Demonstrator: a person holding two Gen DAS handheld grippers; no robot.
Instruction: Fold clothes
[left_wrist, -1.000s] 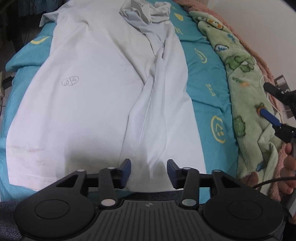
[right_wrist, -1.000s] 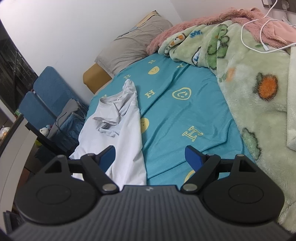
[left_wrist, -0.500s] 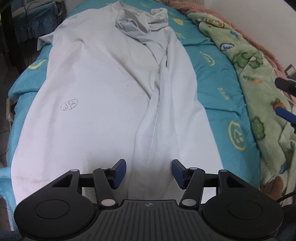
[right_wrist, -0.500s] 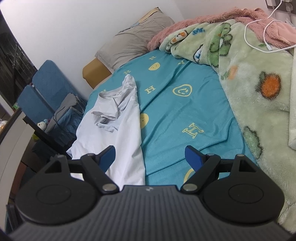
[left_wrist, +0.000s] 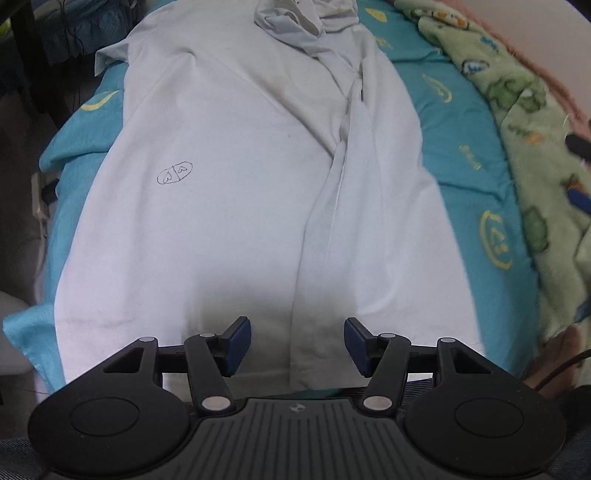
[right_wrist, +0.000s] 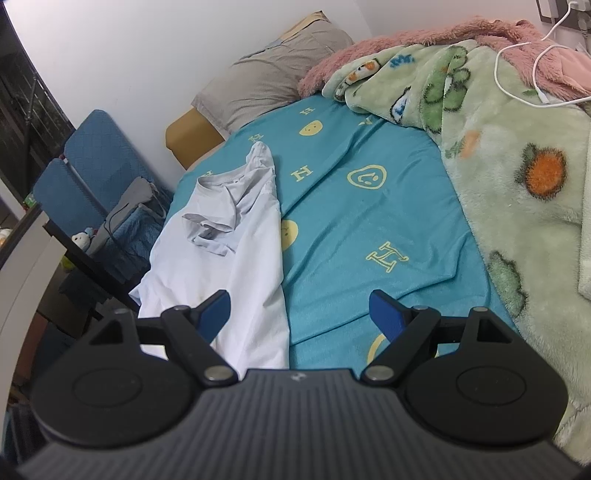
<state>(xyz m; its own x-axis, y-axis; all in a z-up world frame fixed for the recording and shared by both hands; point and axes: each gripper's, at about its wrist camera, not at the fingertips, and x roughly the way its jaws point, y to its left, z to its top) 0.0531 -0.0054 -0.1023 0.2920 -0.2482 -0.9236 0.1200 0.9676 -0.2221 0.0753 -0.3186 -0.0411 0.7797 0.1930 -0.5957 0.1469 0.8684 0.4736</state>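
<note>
Left gripper (left_wrist: 297, 343): jaws apart and opening, nothing clamped; pointed steeply down over the near hem of the white T-shirt (left_wrist: 221, 206), blue pads (left_wrist: 238, 341) on either side of a lengthwise fold ridge, contact with the cloth not discernible.

Right gripper (right_wrist: 299, 314): jaws wide apart, nothing between them; angled moderately downward, held above the near part of the bed, left pad over the shirt's right edge, right pad over bare sheet.

White T-shirt: spread lengthwise on the left half of the bed, hem near, collar far; right side folded inward along a long crease; right sleeve bunched in a crumpled heap at the far end by the collar.

Left wrist view only: small oval logo (left_wrist: 174, 172) drawn on the shirt's left chest area; left sleeve hanging toward the bed's left edge; tips of the other gripper blurred at far right.

Right wrist view only: grey pillow (right_wrist: 273, 81) at the far head of the bed; blue folding chairs (right_wrist: 88, 162) to the left, against the wall; small toy figure (right_wrist: 83, 238) beside them; white charging cable (right_wrist: 532, 70) lying on the blankets at far right.

Both views: teal sheet (right_wrist: 369, 221) with yellow faces and letters; green patterned fleece blanket (right_wrist: 517, 155) heaped along the right side; pink fluffy blanket (right_wrist: 373, 48) beyond it.

Containers: not discernible in either view.
</note>
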